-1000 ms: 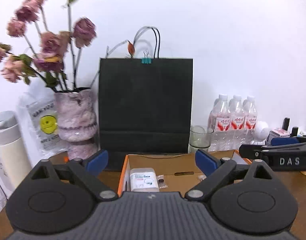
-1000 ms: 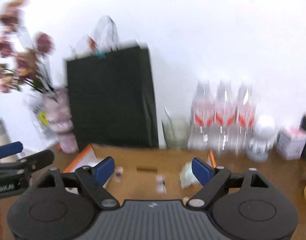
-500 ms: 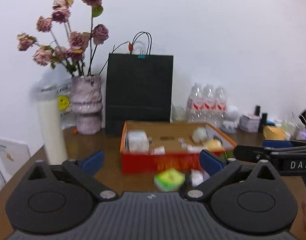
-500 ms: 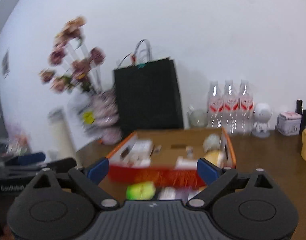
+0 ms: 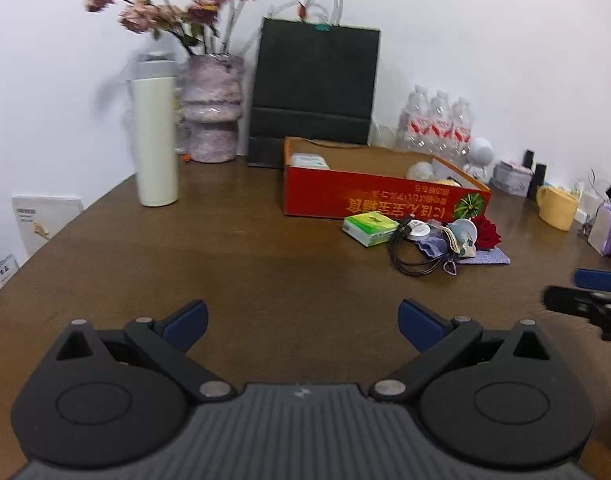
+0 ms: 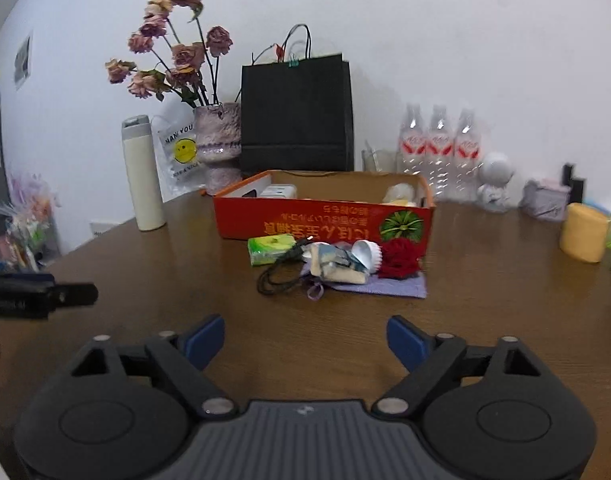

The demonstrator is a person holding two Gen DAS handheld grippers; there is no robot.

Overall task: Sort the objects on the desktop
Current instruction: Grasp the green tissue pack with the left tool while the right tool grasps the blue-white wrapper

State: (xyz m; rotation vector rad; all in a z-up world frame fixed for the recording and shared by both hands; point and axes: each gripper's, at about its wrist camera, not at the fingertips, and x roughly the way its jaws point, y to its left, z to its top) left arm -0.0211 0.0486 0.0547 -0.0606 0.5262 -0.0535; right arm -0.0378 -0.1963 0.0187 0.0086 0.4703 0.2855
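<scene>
A red cardboard box (image 5: 381,200) (image 6: 325,222) stands on the brown table, holding a white pack and some pale items. In front of it lie a green tissue pack (image 5: 370,225) (image 6: 271,249), a black cable (image 5: 415,254) (image 6: 279,278), a white cap (image 6: 367,254), a red rose (image 5: 487,232) (image 6: 399,258) and a purple cloth (image 6: 385,286). My left gripper (image 5: 301,322) hangs wide open over bare table, well short of the pile. My right gripper (image 6: 305,338) is open with nothing between its fingers; its jaws are closing a little.
Along the wall stand a black paper bag (image 5: 315,88), a vase of dried roses (image 5: 213,108), a cream flask (image 5: 155,132), three water bottles (image 6: 437,148) and a white figurine (image 6: 493,182). A yellow mug (image 6: 583,232) sits at right. Bare brown table (image 5: 225,264) lies between the grippers and the pile.
Both grippers have pulled back from over the box and sunk lower. The box and the pile in front of it now lie farther ahead, with bare table below the fingers.
</scene>
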